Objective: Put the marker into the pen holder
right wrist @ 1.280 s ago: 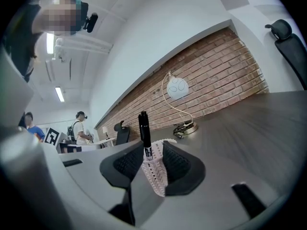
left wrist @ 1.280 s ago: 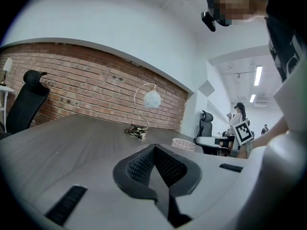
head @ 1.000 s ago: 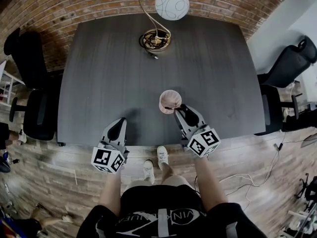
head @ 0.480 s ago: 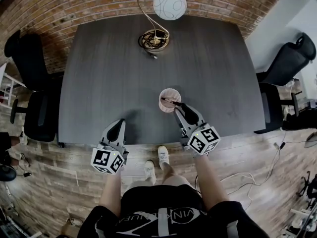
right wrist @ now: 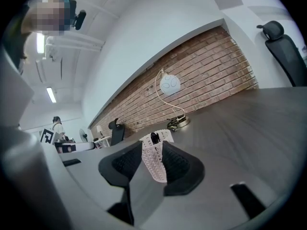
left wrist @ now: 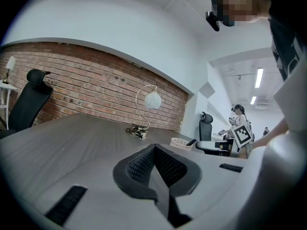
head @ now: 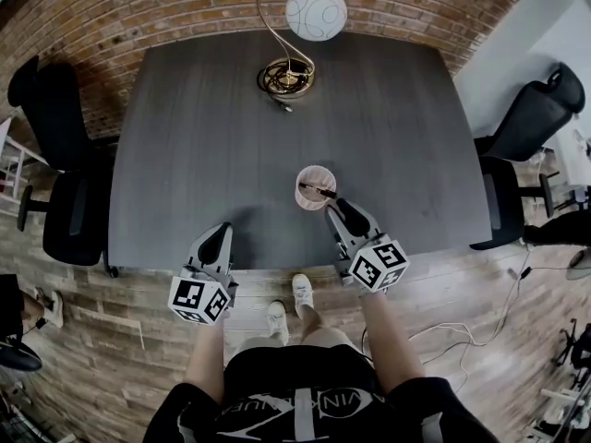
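Observation:
A pink mesh pen holder (head: pixel 314 197) stands on the dark table (head: pixel 203 137), near its front edge. A black marker (head: pixel 319 190) leans inside it, its end over the rim. My right gripper (head: pixel 336 211) hangs just short of the holder, jaws slightly apart, nothing held. In the right gripper view the holder (right wrist: pixel 154 164) and the marker's tip (right wrist: pixel 154 137) show through the gap of the right gripper (right wrist: pixel 152 150). My left gripper (head: pixel 218 238) is shut and empty over the table's front edge; its pads meet in the left gripper view (left wrist: pixel 154 150), where the holder (left wrist: pixel 180 142) is far right.
A desk lamp with a white globe (head: pixel 317 14) and a coiled cable at its base (head: pixel 288 75) stands at the table's far side. Black office chairs stand at the left (head: pixel 55 155) and right (head: pixel 531 123). Wooden floor and the person's feet lie below.
The right gripper held the marker over the holder a second ago. The marker now rests in the holder, and the gripper has drawn back toward the person.

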`<action>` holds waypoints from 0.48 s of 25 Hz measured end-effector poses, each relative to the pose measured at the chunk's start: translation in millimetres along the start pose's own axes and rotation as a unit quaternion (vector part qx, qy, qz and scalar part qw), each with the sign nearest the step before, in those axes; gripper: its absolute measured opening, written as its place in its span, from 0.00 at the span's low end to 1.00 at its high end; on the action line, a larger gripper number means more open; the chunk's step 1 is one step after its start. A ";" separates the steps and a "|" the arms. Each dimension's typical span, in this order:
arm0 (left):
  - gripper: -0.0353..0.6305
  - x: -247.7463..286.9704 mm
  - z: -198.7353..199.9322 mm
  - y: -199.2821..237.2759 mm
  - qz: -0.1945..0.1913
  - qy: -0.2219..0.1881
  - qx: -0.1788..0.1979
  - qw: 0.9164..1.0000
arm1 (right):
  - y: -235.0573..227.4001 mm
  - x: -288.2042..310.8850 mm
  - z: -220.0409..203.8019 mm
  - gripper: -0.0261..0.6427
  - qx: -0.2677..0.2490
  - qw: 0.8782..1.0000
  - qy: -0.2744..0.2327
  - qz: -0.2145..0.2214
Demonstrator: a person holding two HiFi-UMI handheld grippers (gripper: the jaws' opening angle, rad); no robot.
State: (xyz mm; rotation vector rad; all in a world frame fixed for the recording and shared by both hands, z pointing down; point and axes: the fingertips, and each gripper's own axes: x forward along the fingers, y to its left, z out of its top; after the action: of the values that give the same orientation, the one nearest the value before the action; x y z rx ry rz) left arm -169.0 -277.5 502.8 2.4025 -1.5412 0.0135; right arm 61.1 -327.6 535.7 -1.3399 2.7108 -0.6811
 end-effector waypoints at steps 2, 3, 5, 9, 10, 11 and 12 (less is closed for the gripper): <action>0.07 0.0 0.5 -2.2 -0.002 -0.002 0.000 1.000 | -1.0 -5.4 -1.7 0.23 -0.008 1.000 0.007 -0.007; 0.07 0.1 1.3 -3.5 -0.004 -0.003 0.001 1.000 | -0.6 -8.4 -1.4 0.19 -0.010 1.000 0.008 -0.009; 0.07 0.0 3.5 -6.1 -0.008 -0.004 0.001 1.000 | 0.7 -14.3 0.4 0.14 -0.012 1.000 0.007 -0.011; 0.07 -0.3 7.9 -9.2 -0.012 -0.008 0.005 1.000 | 7.3 -24.3 5.6 0.12 -0.014 1.000 0.005 -0.006; 0.07 -0.4 9.6 -9.5 -0.011 -0.009 0.006 1.000 | 9.6 -26.6 8.4 0.12 -0.016 1.000 0.003 -0.004; 0.07 -0.7 11.5 -9.8 -0.011 -0.010 0.007 1.000 | 12.0 -29.0 11.6 0.12 -0.019 1.000 0.000 -0.003; 0.07 -1.2 13.7 -10.1 -0.011 -0.011 0.008 1.000 | 14.4 -31.4 15.0 0.11 -0.023 1.000 -0.003 -0.001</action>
State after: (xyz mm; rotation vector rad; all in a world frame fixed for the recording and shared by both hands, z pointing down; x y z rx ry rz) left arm -162.5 -275.9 487.1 2.4403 -1.5298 -0.0048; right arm 73.4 -301.4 511.6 -1.3516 2.7374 -0.6166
